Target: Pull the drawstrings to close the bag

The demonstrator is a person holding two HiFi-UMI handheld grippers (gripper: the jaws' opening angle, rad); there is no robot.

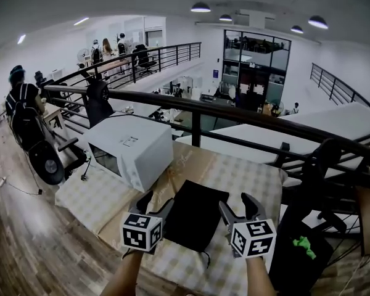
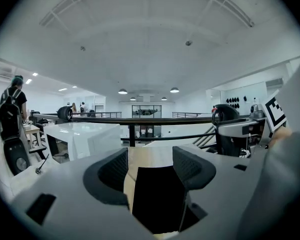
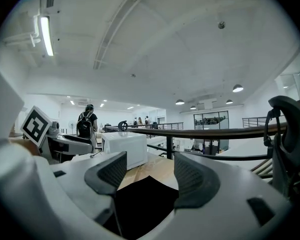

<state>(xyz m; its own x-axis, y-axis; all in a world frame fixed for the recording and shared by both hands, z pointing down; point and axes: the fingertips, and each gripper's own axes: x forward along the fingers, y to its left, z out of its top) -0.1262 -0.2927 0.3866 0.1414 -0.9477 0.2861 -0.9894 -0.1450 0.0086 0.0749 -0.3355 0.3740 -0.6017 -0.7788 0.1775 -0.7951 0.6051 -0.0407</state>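
Hovering either side of the bag (image 1: 194,216) on the tabletop (image 1: 254,172), left gripper (image 1: 155,203) and right gripper (image 1: 237,205) both gape empty.

L gripper (image 2: 150,168) jaws apart, nothing clamped btwn them. Black bag (image 2: 157,196) lies flat on table (image 2: 142,156), seen thru the gap and below the pads (image 2: 115,170); can't tell if pads touch it. White microwave (image 2: 82,139) on table at left, beyond the bag. Dark railing (image 2: 155,120) runs across behind. Person w/ backpack (image 2: 10,111) stands far left. Marker cube (image 2: 275,110) at right edge, black chair (image 2: 226,115) near it.
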